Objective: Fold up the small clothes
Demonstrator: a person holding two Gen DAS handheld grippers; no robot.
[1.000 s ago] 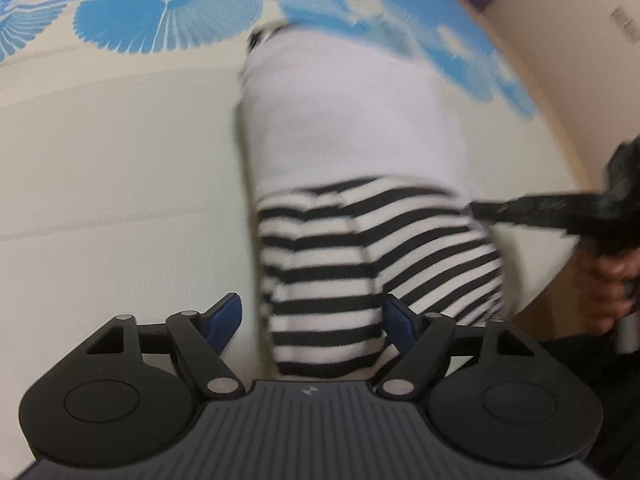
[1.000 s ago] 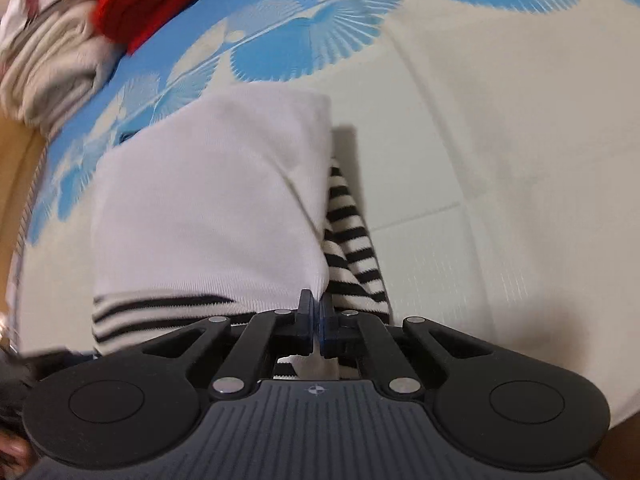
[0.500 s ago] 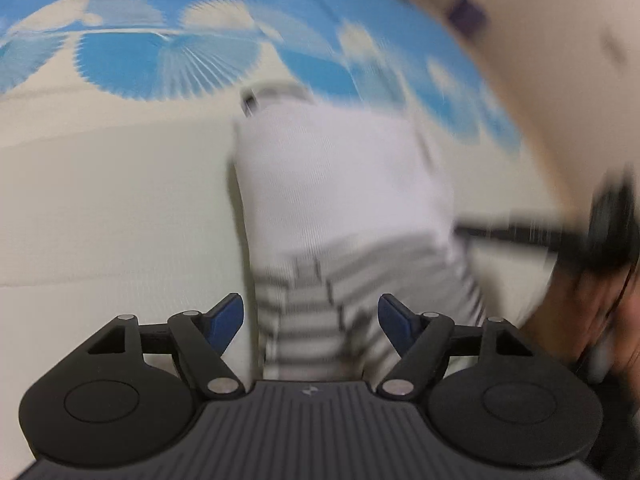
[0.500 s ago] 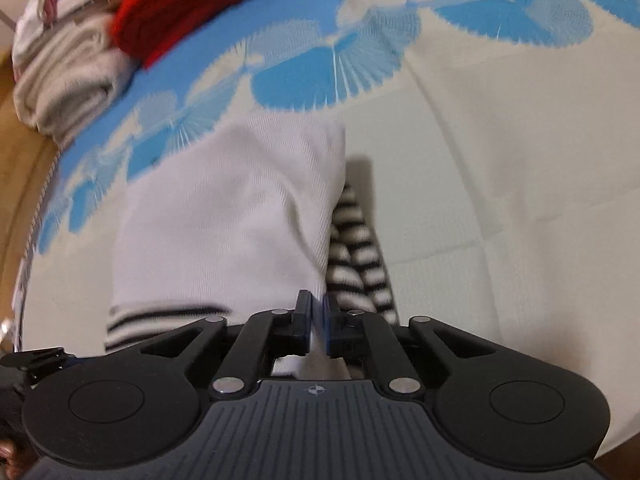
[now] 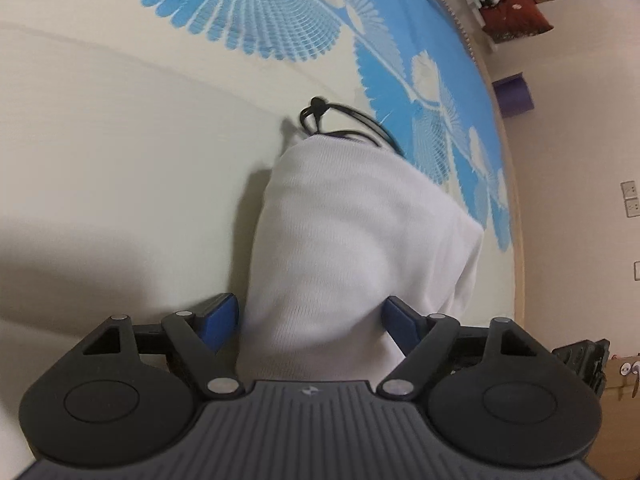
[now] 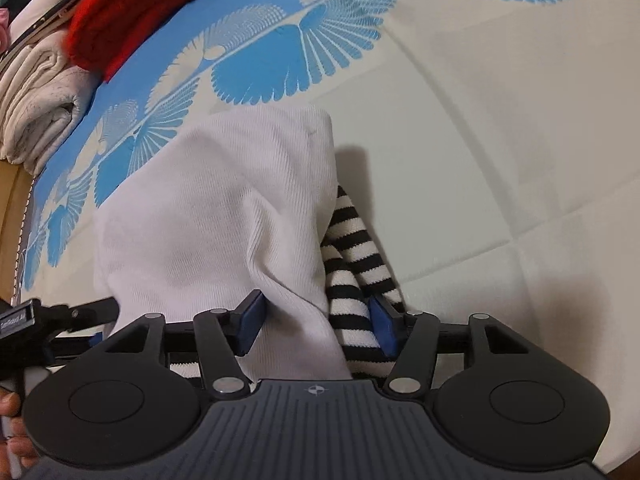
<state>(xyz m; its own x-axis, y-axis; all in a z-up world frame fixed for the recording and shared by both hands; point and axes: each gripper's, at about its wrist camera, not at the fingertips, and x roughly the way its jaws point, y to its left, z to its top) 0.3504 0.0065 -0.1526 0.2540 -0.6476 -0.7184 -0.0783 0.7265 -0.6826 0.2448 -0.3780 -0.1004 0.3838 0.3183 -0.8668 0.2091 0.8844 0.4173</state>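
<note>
White garment [image 6: 224,208] folded near bed edge [image 6: 16,216], left gripper [image 5: 310,320] open, right gripper [image 6: 316,324] just released it.

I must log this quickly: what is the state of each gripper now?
Left gripper: open, fingers on either side of the white garment, not pressing.
Right gripper: open, just been opening; garment lies between, not gripped.

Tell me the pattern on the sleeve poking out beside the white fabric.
Black and white stripes on the sleeve, clearest in the right wrist view.
</note>
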